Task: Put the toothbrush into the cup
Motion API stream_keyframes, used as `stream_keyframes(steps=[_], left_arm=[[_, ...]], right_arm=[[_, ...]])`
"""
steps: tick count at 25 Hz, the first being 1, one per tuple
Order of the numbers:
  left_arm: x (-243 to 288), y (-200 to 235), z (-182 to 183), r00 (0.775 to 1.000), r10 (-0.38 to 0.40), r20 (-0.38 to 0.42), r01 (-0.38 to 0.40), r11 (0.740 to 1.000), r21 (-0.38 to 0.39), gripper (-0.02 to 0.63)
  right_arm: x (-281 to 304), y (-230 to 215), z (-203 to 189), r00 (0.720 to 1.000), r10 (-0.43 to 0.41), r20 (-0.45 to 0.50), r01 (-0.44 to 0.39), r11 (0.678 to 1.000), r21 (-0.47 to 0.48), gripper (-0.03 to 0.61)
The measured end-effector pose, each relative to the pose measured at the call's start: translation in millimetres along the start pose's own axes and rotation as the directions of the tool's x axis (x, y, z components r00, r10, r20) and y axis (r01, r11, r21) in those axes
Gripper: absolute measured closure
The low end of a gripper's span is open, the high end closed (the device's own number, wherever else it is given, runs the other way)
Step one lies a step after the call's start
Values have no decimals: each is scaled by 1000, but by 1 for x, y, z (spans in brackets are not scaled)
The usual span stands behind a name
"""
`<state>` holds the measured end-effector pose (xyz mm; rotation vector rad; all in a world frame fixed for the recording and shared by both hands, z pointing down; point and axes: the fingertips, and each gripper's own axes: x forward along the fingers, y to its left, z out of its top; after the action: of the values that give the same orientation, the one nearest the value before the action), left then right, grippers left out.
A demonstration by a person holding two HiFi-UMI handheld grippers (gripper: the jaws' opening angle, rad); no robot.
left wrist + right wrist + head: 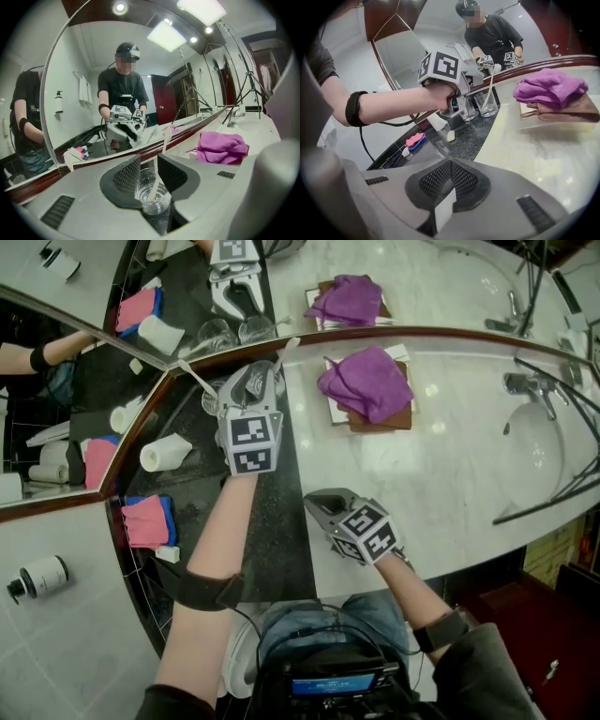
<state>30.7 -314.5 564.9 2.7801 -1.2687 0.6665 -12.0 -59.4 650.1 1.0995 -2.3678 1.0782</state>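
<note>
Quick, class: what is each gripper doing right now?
Left gripper: open, not gripping; the glass cup with the toothbrush in it shows between its jaws.
Right gripper: shut, holding nothing.

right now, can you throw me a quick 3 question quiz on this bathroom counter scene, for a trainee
1. True or false: the toothbrush stands inside the glass cup.
2. What colour is the cloth lying on the counter beside the sink? A) purple B) green C) yellow
3. Fill in the blank: the jaws of the right tool are ____.

Key: 1 true; 2 A; 3 shut
</note>
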Motion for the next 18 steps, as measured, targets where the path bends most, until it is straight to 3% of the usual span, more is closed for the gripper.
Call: stream_keyframes(steps=[4, 7, 18], left_arm=[[-26, -8, 9, 1000, -9, -19, 9, 1000, -20, 510], [-58, -10, 9, 999, 12, -46, -14, 999, -43, 604], [-167, -25, 9, 994, 67, -91, -76, 992, -100, 609]], right_arm=[[-23, -3, 5, 1000, -27, 7, 27, 1000, -4, 572], [-40, 2, 12, 999, -27, 17, 27, 1000, -10, 572], [-99, 2, 39, 997, -68, 32, 72, 991, -117, 572]])
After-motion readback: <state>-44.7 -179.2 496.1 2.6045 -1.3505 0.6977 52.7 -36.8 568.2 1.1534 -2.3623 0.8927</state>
